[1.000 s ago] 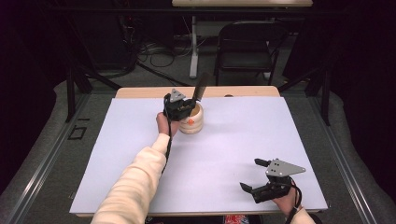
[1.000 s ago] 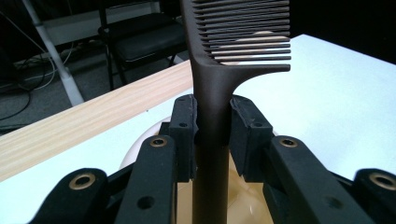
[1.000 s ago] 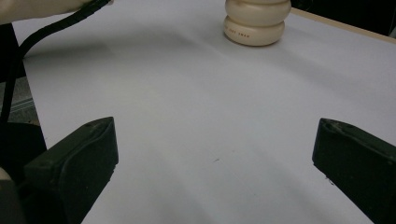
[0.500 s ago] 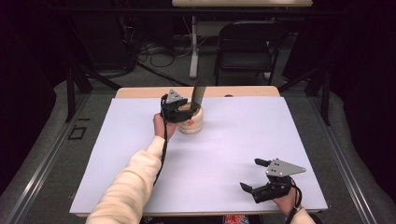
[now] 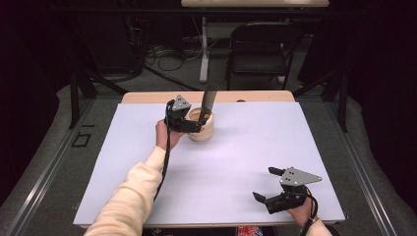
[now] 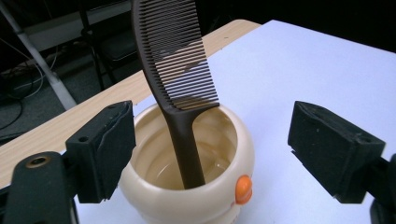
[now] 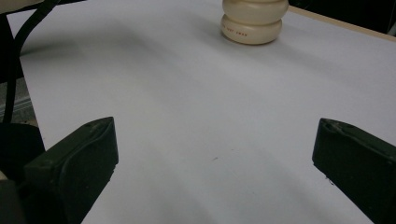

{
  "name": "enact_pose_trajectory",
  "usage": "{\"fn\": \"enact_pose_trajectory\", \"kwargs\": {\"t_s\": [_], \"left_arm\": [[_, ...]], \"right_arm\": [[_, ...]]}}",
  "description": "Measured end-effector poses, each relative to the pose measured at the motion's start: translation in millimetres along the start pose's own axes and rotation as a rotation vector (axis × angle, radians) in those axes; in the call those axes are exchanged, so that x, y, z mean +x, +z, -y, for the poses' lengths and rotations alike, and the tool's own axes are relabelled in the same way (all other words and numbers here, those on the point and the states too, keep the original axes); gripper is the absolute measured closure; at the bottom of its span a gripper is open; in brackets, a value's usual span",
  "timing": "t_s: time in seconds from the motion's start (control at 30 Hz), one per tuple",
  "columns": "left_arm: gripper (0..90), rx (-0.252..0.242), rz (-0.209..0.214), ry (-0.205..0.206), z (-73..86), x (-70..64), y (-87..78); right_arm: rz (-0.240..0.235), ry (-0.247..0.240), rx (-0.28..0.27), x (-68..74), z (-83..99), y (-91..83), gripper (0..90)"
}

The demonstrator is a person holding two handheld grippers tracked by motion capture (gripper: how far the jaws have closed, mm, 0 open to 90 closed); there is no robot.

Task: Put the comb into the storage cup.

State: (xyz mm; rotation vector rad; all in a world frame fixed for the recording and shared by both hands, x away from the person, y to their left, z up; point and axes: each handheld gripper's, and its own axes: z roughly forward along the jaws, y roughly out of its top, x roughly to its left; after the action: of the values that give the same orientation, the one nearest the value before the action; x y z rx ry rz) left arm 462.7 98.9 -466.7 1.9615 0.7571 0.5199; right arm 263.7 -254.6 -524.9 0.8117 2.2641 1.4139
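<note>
- Right now the left gripper point(image 6: 210, 154), centre-top of the high view, has jaws wide apart either side of a cream pot point(image 6: 187, 172), not touching it.
- Dark comb point(image 6: 175, 60) stands handle-down in the pot, teeth up, leaning toward upper left of the left gripper view.
- Orange dot point(image 6: 243, 189) on pot's front.
- Right gripper point(image 5: 275, 186), lower right of high view, jaws apart over bare white table point(image 5: 236, 162), holding nothing; pot well apart from it.
</note>
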Motion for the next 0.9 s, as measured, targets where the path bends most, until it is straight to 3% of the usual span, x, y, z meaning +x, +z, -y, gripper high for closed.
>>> {"fn": "enact_pose_trajectory", "kwargs": {"t_s": [0.27, 0.57, 0.9], "left_arm": [[6.5, 0.028, -0.013, 0.03, 0.1, -4.5, -14.2], [1.0, 0.063, -0.03, 0.093, 4.5, -13.9, -25.0], [0.2, 0.068, -0.017, 0.096, 12.2, -15.2, -46.0]], "right_arm": [[-0.002, 0.004, 0.0, 0.2, 1.0, -0.8, 0.0], [-0.005, 0.007, 0.004, 0.3, 1.6, -1.1, 0.0], [0.0, 0.009, 0.002, 0.0, 0.5, -0.1, 0.0]]}}
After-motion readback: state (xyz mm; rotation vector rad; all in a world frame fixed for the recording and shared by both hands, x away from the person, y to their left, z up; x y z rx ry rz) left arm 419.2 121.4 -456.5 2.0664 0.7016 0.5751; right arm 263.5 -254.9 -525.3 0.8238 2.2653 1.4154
